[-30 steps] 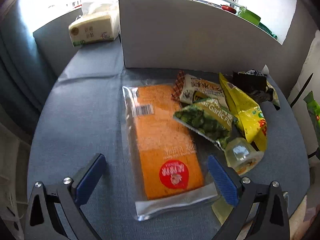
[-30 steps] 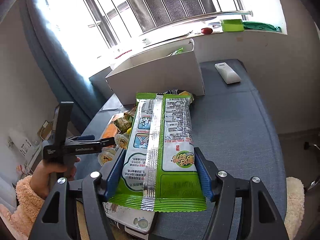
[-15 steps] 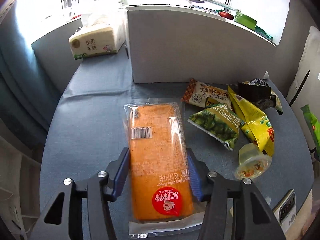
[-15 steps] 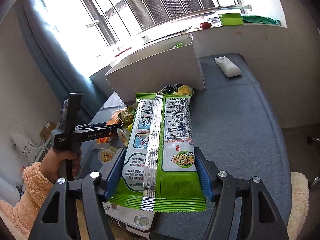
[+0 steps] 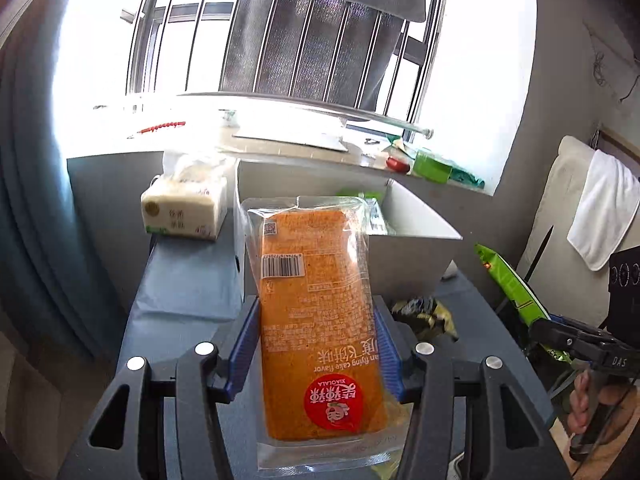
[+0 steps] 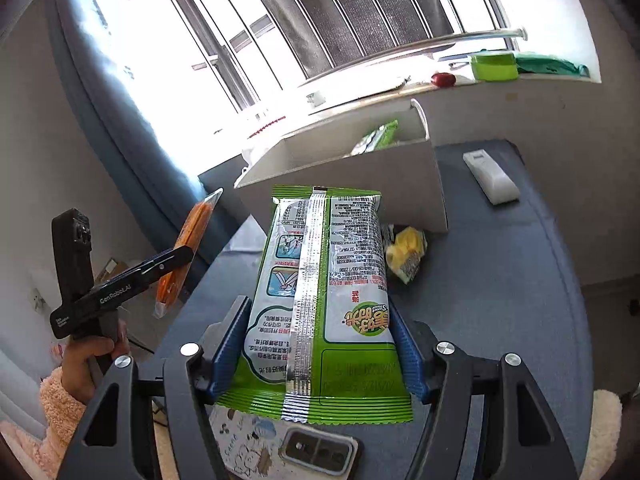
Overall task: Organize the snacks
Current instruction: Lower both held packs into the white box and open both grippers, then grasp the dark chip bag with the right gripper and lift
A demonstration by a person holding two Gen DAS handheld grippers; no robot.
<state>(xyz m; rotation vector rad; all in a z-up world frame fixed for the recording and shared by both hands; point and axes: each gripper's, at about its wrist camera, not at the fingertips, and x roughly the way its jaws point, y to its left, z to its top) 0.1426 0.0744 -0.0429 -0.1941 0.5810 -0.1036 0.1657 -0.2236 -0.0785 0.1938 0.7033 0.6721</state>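
With both my hands loaded and off the table, I'm watching for slips as I head for the box. On my left, my left gripper [image 5: 316,356] is clamped on the orange cake pack [image 5: 316,312]; its jaws have just closed in on it and the blue pads press both long edges near the labelled end. Most of the pack sticks out ahead of the pads towards the white box [image 5: 416,252], so I judge the slick wrapper could droop or slide out if I tilt too sharply. Just left of the box sits the tissue pack [image 5: 184,212], which a wide swing could knock. Ahead and low to the right, loose snacks [image 5: 424,314] lie on the blue table [image 5: 188,280], well below my grip. Further right, my right gripper [image 6: 320,348] is squeezed on the green snack bag [image 6: 324,280], held near its sealed bottom end, puffy and long, pointing at the same box. A green packet [image 6: 378,136] already lies inside, so both loads arriving together could collide at the rim. A phone [image 6: 320,450] lies right beneath this gripper; a dropped bag would land on it.
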